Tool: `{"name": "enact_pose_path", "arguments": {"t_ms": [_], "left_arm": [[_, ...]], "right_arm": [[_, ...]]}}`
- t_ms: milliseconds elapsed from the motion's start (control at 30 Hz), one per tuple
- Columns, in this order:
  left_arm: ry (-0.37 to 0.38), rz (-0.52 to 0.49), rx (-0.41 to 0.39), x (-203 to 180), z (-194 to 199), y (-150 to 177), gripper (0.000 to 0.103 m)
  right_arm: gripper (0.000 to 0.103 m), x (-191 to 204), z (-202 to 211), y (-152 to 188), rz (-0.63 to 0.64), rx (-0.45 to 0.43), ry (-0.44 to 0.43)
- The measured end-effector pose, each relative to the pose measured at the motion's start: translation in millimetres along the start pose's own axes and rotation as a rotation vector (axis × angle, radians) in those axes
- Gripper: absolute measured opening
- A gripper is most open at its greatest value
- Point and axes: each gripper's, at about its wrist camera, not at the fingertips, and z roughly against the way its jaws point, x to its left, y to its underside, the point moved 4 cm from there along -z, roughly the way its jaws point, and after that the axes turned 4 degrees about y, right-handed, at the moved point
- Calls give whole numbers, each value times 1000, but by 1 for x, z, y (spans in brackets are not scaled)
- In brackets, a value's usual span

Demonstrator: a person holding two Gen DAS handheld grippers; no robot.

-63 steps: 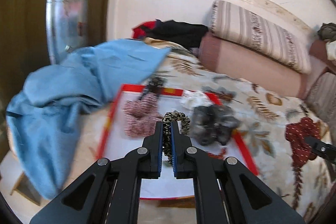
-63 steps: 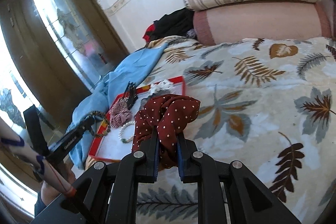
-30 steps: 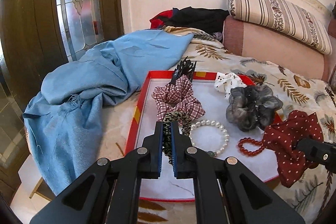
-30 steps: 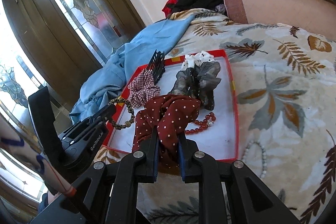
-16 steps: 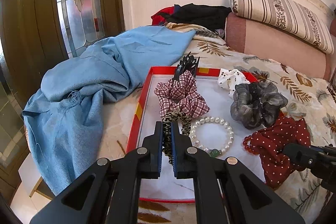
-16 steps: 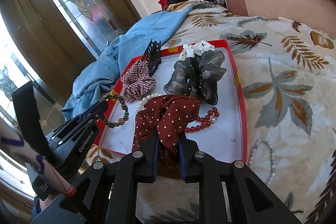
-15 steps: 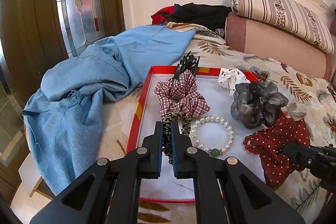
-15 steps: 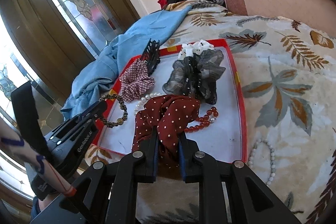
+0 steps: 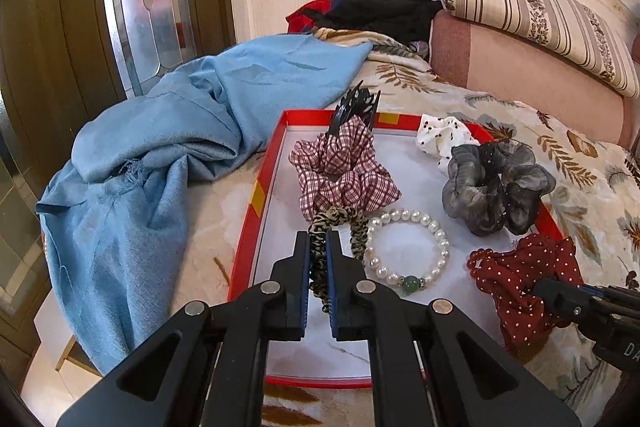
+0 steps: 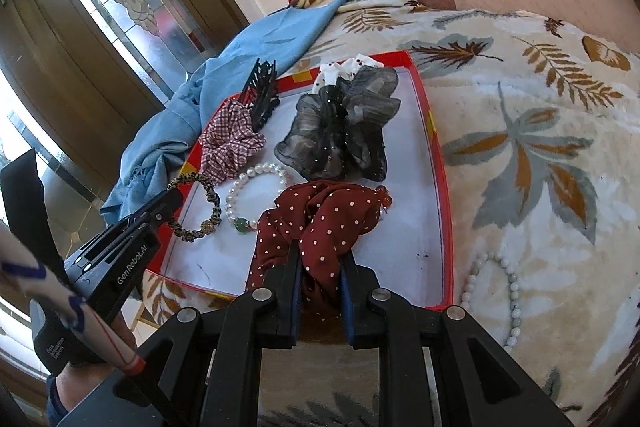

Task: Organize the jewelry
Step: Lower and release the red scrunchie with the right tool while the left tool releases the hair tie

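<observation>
Leopard-print hair tie (image 9: 334, 223) is pinched in the left hand-held gripper (image 9: 318, 247) over the red tray's (image 9: 256, 195) left edge, beside a pearl bracelet (image 9: 408, 251). The right hand-held gripper (image 10: 320, 263) clamps a red polka-dot scrunchie (image 10: 320, 215) above the tray's near edge on the bed (image 10: 540, 147).

Both cameras look forward along their own fingers, close above the bed. The left view faces the tray (image 9: 256, 203) from its near-left edge; the right view faces it from its near-right side. The 2 views share the tray (image 10: 438, 163) and door.
</observation>
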Motion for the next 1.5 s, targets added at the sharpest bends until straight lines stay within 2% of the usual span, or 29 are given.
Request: {"name": "enact_pose_path", "arguments": {"t_ms": [333, 1167, 1500], "left_arm": [[11, 17, 57, 2, -15, 4, 7], [7, 20, 114, -2, -35, 7, 7], [5, 18, 122, -3, -37, 8, 8]], "right_arm": [[19, -3, -11, 0, -2, 18, 12], [20, -2, -30, -11, 20, 25, 47], [25, -1, -29, -9, 31, 29, 49]]}}
